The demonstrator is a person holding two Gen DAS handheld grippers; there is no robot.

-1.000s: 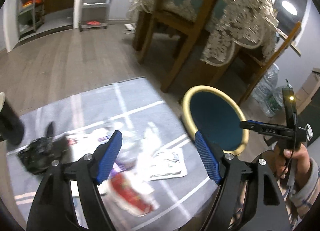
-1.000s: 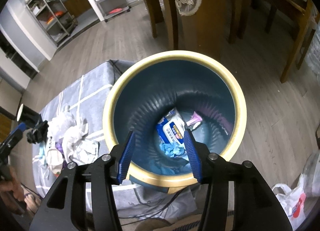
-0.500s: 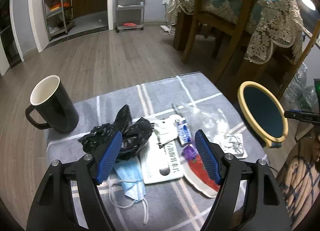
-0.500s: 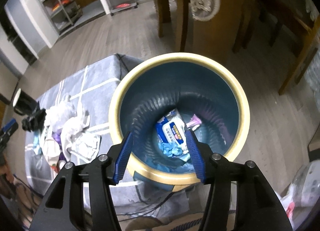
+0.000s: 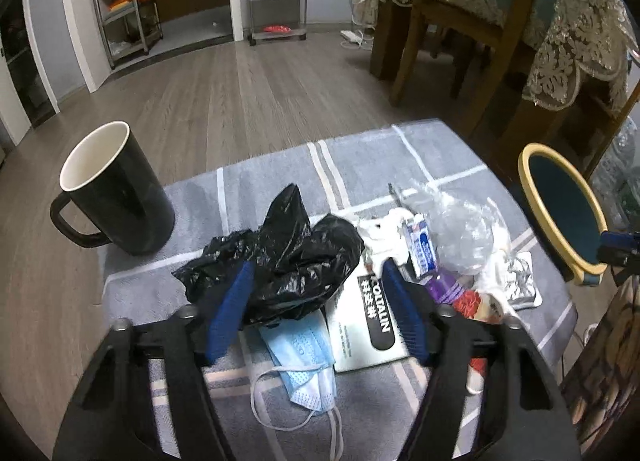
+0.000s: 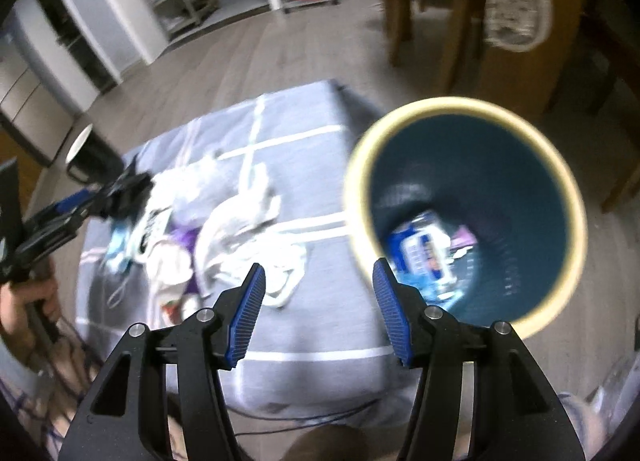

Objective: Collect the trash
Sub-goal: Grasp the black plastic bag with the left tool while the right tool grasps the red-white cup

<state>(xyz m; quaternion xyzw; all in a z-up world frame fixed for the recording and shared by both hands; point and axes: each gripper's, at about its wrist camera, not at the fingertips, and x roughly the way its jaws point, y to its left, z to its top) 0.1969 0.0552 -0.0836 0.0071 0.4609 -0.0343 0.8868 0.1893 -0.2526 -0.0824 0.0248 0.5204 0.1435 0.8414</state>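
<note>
The black plastic bag (image 5: 280,261) lies crumpled on the grey cloth (image 5: 272,181), in the middle of the litter pile, and it sits right between the fingers of my left tongs (image 5: 316,301). Those jaws have just been closing around it; I judge the left pad is at the bag's edge, but the right pad stands clear beside the white packet (image 5: 368,325), so nothing is gripped yet. The bag's long axis runs across the gap, peak pointing away from me. A blue face mask (image 5: 304,361) lies partly under it and may come along. My right tongs (image 6: 316,317) hang parted and empty over the near cloth, further from the bag. The bin (image 6: 464,213) stands just off the cloth's right edge, mouth clear. The black mug (image 5: 112,189) stands well to the left.
</note>
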